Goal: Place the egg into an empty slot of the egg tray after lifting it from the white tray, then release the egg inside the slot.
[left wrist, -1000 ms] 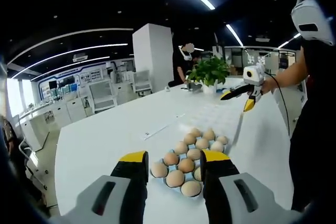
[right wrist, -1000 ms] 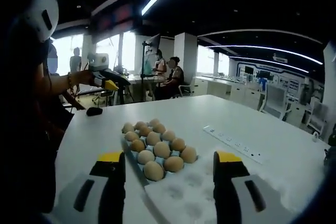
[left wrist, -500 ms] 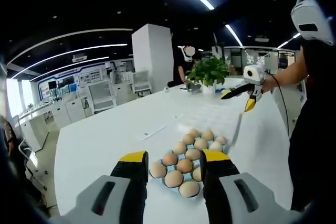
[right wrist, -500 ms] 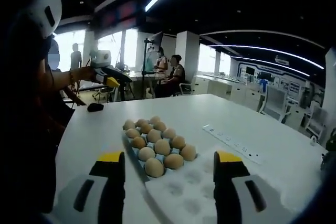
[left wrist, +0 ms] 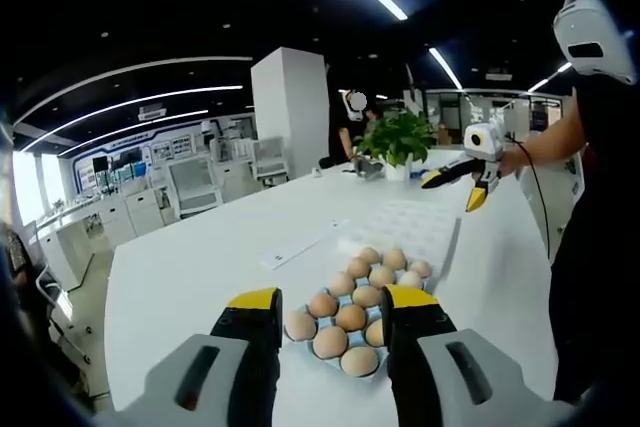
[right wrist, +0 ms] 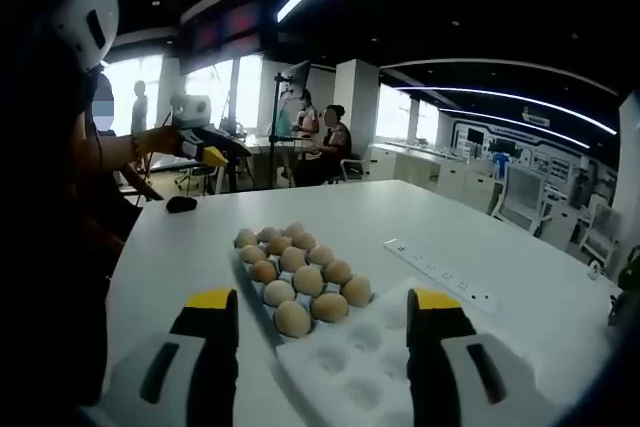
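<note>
Eggs (left wrist: pixel 352 299) are seen sitting in the blue tray (right wrist: pixel 262 305) on the white table (left wrist: pixel 200 257), with the white egg tray (right wrist: pixel 350 372) touching it. Left gripper (left wrist: pixel 325 312) and right gripper (right wrist: pixel 322 317) are held above the table, jaws apart, nothing gripped.

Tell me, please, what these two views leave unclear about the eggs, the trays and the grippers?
- Left gripper view: the left gripper covers the near eggs, so their count is unsure.
- Left gripper view: the egg tray is white on a white table; its slots are too faint to count.
- Right gripper view: the right gripper and the bottom edge cut off the egg tray's near end.
- Left gripper view: the other gripper looks too small to judge its jaws.
</note>
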Tool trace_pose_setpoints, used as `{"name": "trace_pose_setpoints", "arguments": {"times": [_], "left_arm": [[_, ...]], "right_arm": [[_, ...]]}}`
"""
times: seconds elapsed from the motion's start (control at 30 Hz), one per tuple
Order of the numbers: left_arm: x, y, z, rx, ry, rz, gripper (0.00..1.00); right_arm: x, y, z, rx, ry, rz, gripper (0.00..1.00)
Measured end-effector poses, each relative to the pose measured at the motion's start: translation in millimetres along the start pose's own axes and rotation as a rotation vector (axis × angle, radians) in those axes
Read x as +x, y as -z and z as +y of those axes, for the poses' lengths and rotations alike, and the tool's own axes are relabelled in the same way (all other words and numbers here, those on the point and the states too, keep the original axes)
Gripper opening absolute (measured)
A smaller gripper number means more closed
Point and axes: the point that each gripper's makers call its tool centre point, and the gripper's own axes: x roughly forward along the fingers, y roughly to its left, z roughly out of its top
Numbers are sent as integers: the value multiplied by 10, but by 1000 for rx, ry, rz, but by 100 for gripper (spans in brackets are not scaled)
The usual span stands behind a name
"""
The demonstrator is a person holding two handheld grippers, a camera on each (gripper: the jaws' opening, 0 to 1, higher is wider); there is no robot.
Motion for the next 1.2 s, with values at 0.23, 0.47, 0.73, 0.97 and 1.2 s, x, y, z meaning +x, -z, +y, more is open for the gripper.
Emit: {"name": "trace_pose_setpoints", "arguments": {"times": [0.23,0.47,0.73,0.97,1.2], "left_arm": [[12,-5,-19,2,1,-3,40],[23,-5,-32,4,5,-2,40],[20,-19,-34,4,6,-6,40],[5,-23,-31,6,3,-8,40],[18,-25,-30,1,3,-11,40]], "right_arm": [[-20,9,14,-4,0,5,70],[-43,22,10,-4,4,8,69],[-47,33,10,-4,3,9,69],[-54,13,14,-3,8,3,69],[-59,-10,13,-8,13,-5,69]]}}
